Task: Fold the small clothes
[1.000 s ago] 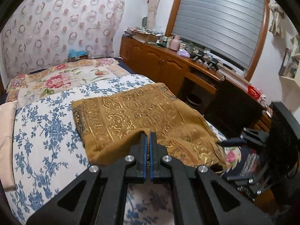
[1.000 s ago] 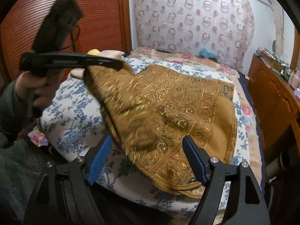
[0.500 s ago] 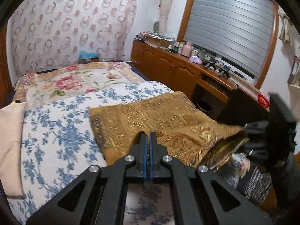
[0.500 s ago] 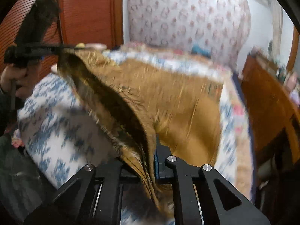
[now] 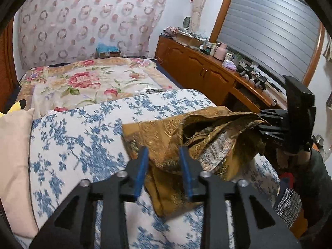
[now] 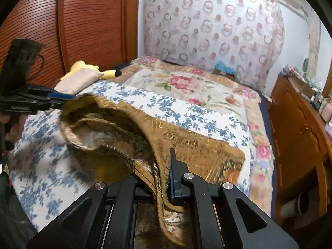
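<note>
A gold brocade cloth [image 5: 166,132] lies on the blue-flowered bed sheet [image 5: 83,137], bunched and partly lifted so its pale lining shows. My left gripper [image 5: 162,166] has its jaws opening. A fold of the cloth lies between the blue pads, which do not press on it. In the right wrist view the left gripper [image 6: 66,99] sits at the cloth's raised left corner. My right gripper [image 6: 164,172] is shut on the gold cloth's [image 6: 197,145] hemmed edge, and the fabric hides one finger. The right gripper [image 5: 260,122] holds that edge up at the right.
A beige pillow [image 5: 14,155] and a yellow plush toy [image 6: 83,68] lie at the sheet's left side. A rose-patterned blanket [image 5: 83,83] covers the far bed. A wooden cabinet [image 5: 197,70] with clutter runs along the right. A ribbed wardrobe door [image 6: 83,20] stands behind.
The right gripper shut on the cloth's edge and lifted it, bunching the cloth. The left gripper, shut on the cloth before, has parted its jaws. Both views have shifted across the bed.
</note>
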